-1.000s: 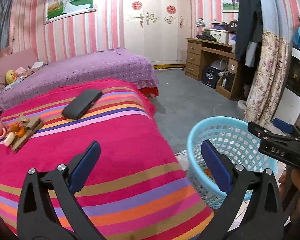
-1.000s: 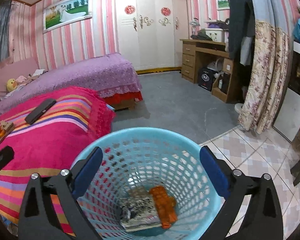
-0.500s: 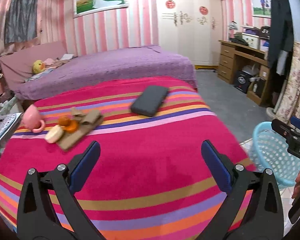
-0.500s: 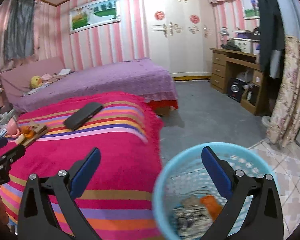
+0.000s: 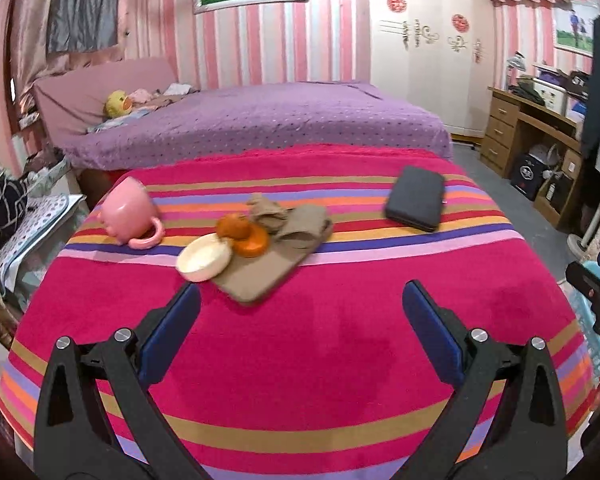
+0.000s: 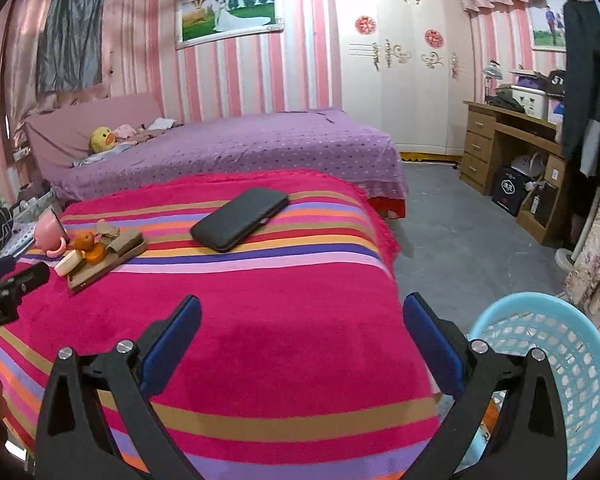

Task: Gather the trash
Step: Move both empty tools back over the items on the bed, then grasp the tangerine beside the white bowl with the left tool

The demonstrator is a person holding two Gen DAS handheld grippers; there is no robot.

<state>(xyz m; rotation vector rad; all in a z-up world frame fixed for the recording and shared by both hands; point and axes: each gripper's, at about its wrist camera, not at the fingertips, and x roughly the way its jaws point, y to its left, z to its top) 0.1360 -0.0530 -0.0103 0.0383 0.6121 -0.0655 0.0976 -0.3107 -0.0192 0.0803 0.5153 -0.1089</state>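
A brown board (image 5: 268, 268) lies on the striped red blanket (image 5: 340, 340). On it sit an orange fruit (image 5: 233, 225), an orange lid (image 5: 253, 242), a cream round lid (image 5: 204, 257) and crumpled brown paper (image 5: 268, 210). My left gripper (image 5: 300, 312) hovers open just short of the board, nothing between its fingers. My right gripper (image 6: 300, 320) stands open over the blanket's near right part, empty. The light blue basket (image 6: 556, 364) stands on the floor to its right. The same board (image 6: 108, 258) shows far left in the right wrist view.
A pink mug (image 5: 130, 212) lies tipped left of the board. A black case (image 5: 416, 198) rests on the blanket's right side. A purple bed (image 5: 260, 120) lies behind. A wooden desk (image 6: 512, 148) and a white wardrobe (image 6: 400, 60) stand at the right.
Both grippers have swung left, from over the basket to over the blanket. The board now lies close ahead of the left gripper; the basket has slid to the right edge. Both stay open.
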